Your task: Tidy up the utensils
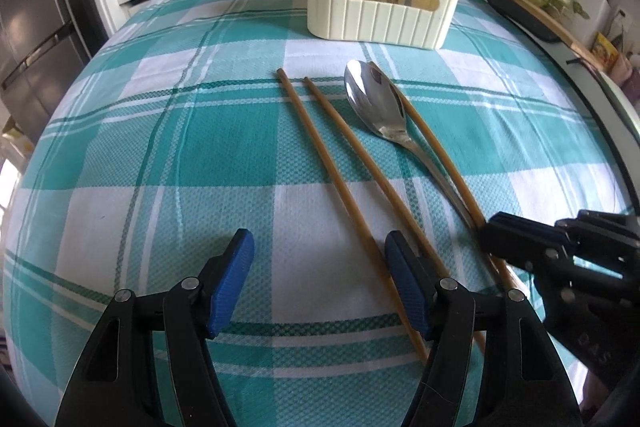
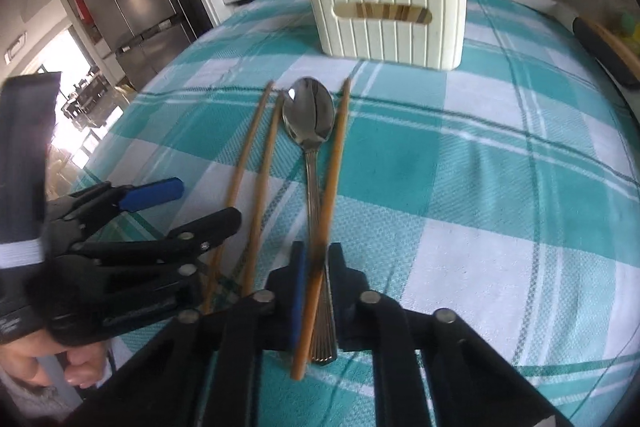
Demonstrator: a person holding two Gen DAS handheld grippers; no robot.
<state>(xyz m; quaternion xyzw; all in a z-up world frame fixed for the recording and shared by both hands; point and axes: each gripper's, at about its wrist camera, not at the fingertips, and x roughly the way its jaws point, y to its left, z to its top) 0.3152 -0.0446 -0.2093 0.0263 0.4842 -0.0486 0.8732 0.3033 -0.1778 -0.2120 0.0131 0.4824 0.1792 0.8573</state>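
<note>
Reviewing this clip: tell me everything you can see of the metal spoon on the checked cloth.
The spoon is shiny metal, with an oval bowl facing up that mirrors the room and a long handle with ridged lines toward its end. It lies flat on the teal-and-white tablecloth, bowl pointing toward the cream utensil holder. A wooden chopstick lies along its right side, crossing over the handle near the right gripper, whose fingers close around both there.

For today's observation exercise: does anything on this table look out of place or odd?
Yes. One chopstick lies apart from the other two, right of the spoon, its end dark, perhaps scorched, inside the right gripper. Others already stand in the holder.
</note>
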